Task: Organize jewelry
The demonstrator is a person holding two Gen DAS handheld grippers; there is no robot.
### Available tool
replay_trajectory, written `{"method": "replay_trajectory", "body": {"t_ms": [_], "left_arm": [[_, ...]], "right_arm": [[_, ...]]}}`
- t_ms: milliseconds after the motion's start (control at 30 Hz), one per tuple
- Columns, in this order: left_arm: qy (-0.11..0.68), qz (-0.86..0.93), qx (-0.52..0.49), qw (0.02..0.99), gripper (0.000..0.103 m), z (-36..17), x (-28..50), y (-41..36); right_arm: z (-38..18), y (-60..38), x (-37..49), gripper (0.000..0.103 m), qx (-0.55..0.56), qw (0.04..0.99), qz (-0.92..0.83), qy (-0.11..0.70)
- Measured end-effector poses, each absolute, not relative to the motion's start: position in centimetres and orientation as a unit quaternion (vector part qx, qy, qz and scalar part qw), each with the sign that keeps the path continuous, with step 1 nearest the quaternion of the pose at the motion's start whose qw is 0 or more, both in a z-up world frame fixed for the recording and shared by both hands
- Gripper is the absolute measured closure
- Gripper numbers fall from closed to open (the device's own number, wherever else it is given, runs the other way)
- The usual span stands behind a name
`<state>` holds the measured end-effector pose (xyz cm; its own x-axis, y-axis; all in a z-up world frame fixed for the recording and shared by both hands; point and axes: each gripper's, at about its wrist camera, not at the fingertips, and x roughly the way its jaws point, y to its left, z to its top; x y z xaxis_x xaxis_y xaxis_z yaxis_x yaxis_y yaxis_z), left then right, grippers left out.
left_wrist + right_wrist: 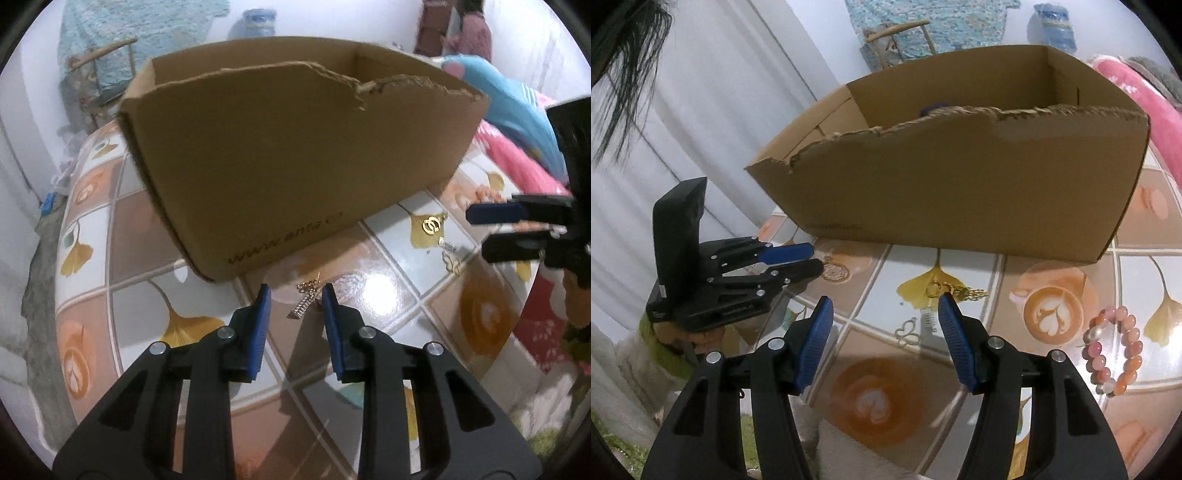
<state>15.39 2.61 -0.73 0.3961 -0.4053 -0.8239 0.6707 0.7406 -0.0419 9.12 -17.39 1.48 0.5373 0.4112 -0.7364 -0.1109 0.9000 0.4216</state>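
The left gripper [295,295] has its blue ribbed pads partly open on either side of a gold earring [304,301], which lies on the table just in front of the cardboard box [295,155]. The pads stand close to the earring but are not pressing on it, so nothing is held. The step in hand looks like the pickup of this piece. What it needs next is a little more closing, low to the table, since the earring is thin and flat with a short chain that could slip out.

The right gripper [884,306] is wider open and empty. It hovers above a gold hoop with a chain [955,291], a small clear butterfly [908,332] and a tiny tag whose print is too small to read. A bracelet [1113,350] of smooth pink and orange beads lies well off to the side of it.

The table [122,229] has a glossy cloth printed with tiles, yellow leaves and coffee cups, and it throws back a bright glare. The box is plain brown corrugated board with a ragged, torn top edge. It probably serves as the place for the jewelry.
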Motion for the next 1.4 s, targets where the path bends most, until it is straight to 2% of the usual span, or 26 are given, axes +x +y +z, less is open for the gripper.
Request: {"method": "replay_trajectory", "body": {"t_ms": [100,267,433,667,867,1167,1300,1400], "left_arm": [[0.443,-0.336,0.172,0.813,0.076,-0.7,15.0,2.0],[0.439,-0.340,0.192,0.809,0.102,-0.6,13.9,1.6],[0.432,-0.331,0.206,0.813,0.102,-0.7,13.0,1.3],[0.434,-0.317,0.201,0.819,0.103,-0.5,11.6,1.4],[0.434,-0.297,0.204,0.826,0.103,-0.6,10.9,1.7],[0.436,-0.300,0.195,0.826,0.102,-0.6,11.0,2.0],[0.436,-0.303,0.189,0.826,0.102,-0.6,11.1,2.4],[0.438,-0.307,0.184,0.825,0.103,-0.6,11.3,2.6]], "right_arm": [[1.2,-18.1,8.9,0.045,0.174,0.859,0.148,0.459],[1.4,-18.8,8.6,0.046,0.177,0.859,0.141,0.459],[1.8,-18.9,7.8,0.049,0.164,0.862,0.132,0.462],[1.9,-18.5,7.2,0.060,0.143,0.863,0.120,0.469],[1.2,-17.2,8.6,0.079,0.092,0.863,0.088,0.489],[0.9,-15.6,9.7,0.080,0.031,0.860,0.075,0.504],[0.8,-15.7,9.7,0.087,0.020,0.857,0.066,0.511],[1.0,-16.1,9.9,0.087,0.023,0.857,0.061,0.511]]}}
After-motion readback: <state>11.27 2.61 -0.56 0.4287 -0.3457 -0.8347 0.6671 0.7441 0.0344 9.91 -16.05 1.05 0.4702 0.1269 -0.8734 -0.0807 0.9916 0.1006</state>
